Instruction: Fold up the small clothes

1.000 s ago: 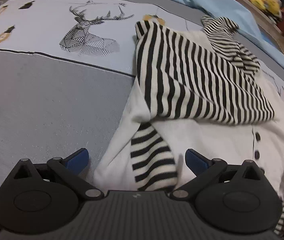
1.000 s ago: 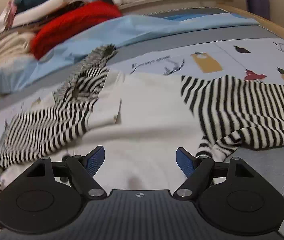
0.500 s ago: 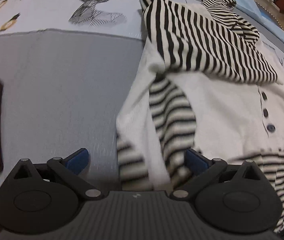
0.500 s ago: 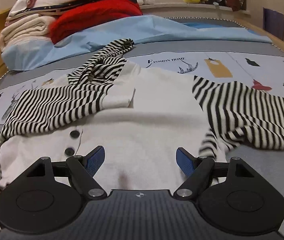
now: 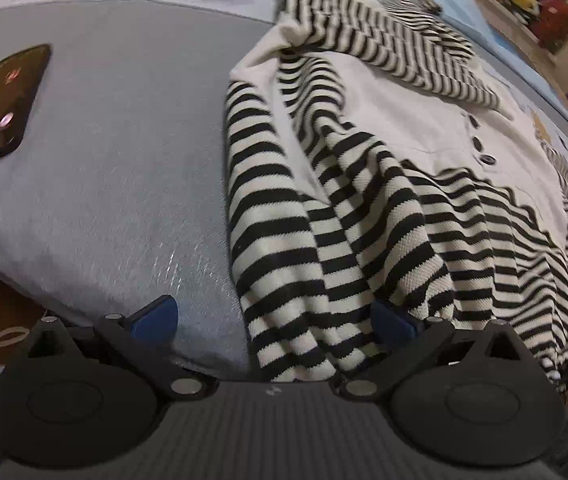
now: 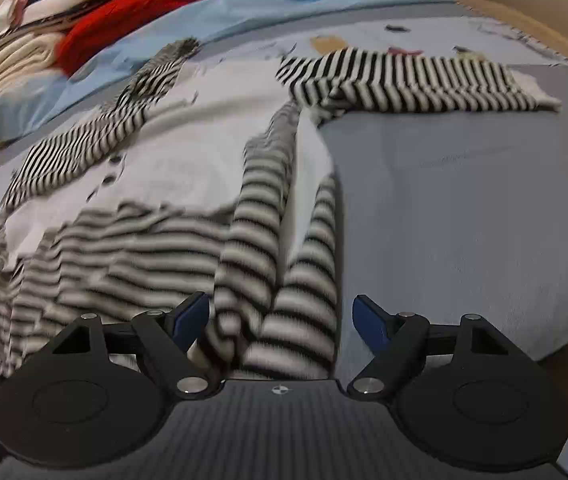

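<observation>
Both tools are hanging over the near edge of the bed [image 5: 96, 184], and neither is clenching anything. The left gripper [image 5: 274, 318] is standing wide, its blue pads apart, with the striped hem [image 5: 296, 280] of the cardigan [image 5: 408, 120] lying between them but not being pinched. The right gripper [image 6: 280, 316] is likewise spread, straddling a bunched striped corner of that same hem [image 6: 280, 280] where it is draping over the bed [image 6: 464, 200] edge; this view is blurred, so the exact folds there are hard to read. Judging from this, the step in hand is lining up on the bottom hem for a fold, not yet a grasp. Further in, the cardigan [image 6: 188, 152] is lying spread over the middle of the bed, white body with dark buttons [image 5: 480, 148], one striped sleeve [image 5: 368, 36] folded across the chest and the other sleeve [image 6: 404, 80] stretching toward the far side of the bed. A phone [image 5: 2, 100] is lying screen-up near the bed's left edge in the left view, well apart from the cloth. At the far end, folded clothes [image 6: 64, 28] are piled up. The next move is probably calling for both tools to close on the hem at spaced points, catching all layers, then to be carrying it up toward the collar without dragging the sleeves loose.
</observation>
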